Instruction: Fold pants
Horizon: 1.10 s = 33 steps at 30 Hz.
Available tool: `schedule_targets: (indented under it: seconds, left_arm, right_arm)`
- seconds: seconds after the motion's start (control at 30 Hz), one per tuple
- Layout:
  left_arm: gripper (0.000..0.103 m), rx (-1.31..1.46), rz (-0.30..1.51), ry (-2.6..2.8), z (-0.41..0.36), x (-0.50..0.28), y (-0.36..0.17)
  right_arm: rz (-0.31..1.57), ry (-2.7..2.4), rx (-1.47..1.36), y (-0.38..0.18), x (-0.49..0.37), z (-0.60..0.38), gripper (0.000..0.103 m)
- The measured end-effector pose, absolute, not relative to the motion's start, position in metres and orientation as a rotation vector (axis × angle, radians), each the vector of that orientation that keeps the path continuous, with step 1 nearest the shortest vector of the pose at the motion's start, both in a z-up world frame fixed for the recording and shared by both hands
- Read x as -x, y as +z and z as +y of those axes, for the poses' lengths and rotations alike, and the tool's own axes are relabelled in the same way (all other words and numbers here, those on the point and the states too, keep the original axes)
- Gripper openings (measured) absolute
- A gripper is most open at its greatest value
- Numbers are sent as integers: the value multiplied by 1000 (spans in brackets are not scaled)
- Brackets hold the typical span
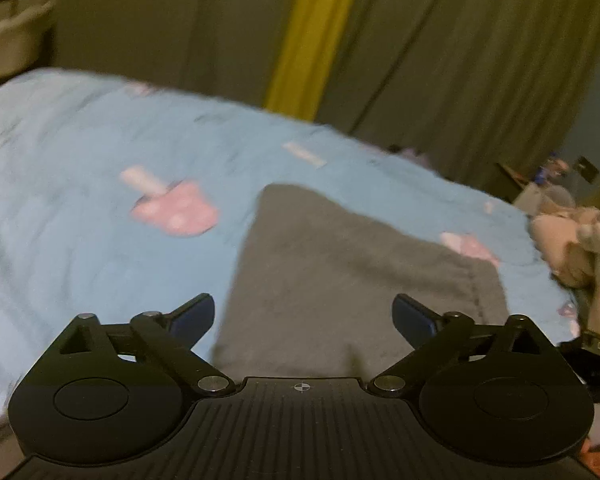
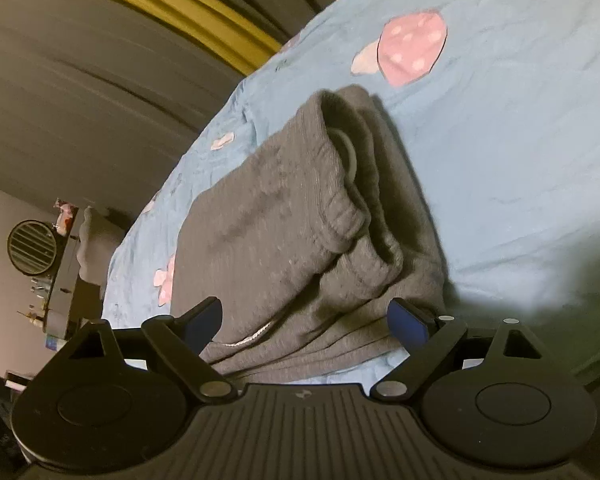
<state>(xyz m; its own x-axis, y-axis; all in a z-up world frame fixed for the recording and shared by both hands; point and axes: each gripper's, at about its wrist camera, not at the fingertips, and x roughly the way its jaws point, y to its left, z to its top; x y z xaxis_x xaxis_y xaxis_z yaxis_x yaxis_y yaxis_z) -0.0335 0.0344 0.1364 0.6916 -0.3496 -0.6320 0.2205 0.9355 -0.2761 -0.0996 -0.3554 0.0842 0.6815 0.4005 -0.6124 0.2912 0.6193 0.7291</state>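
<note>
Left wrist view showed the left gripper (image 1: 303,318) with its blue-padded fingers spread wide and nothing between them. Straight ahead of it, on the blue bedsheet (image 1: 80,184) printed with pink mushrooms, lay the grey pants (image 1: 340,280), flat and apparently already folded at least once. Their long axis ran away from the tool toward the curtains (image 1: 460,60), with one square corner at the far end. A pale plush toy (image 1: 572,244) sat at the right edge of the bed. The picture was blurred, and I could read no writing in it.

Right wrist view had the right gripper (image 2: 306,320) equally wide apart and empty, hanging just above the near end of the pants (image 2: 284,216). Here the ribbed waistband (image 2: 340,184) was doubled over on top of the stack, and a whitish drawstring (image 2: 256,334) trailed out close to the left finger. The bundle stretched forward and slightly left from the tool, so this gripper looked the nearer one to the thick waistband end. A round vent-like object (image 2: 32,246) stood on a shelf far to the left. No brand or label on the cloth was legible.
</note>
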Motion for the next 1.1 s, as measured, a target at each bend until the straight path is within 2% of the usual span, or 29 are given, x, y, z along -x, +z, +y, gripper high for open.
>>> schedule_targets:
  seconds: [0.13,0.27,0.33,0.4,0.5,0.63,0.77,1.1]
  left_arm:
    - [100,95,869,-317,3,2,100]
    - [101,-37,1020,-271,-10,-15,55]
    - [101,9,1015,-287,-2,-15,60]
    - [100,64,1014,-287,7,-16,63]
    - [100,145,1003,-280,24,-21,70]
    - [100,211,1004,-277,48,-50,70]
    - [100,248,1114,-318,59,-85,52]
    - [102,332,1128,-550,39,-132,34]
  right_arm:
    - [907,64,-1051,62,95,-357,91]
    - [1025,-191,-886,52,97,-365,89]
    - [956,-122,-916,61,103,-370,90]
    - [872,-41,-908,77,103,-373,99]
    - [817,8,-835,92,88,-379,99]
    - [906,95,-863,74,48,-388,99]
    - [978,122,-916,43,20,-399,99]
    - [961,230,-1067,16,-9,-412,99]
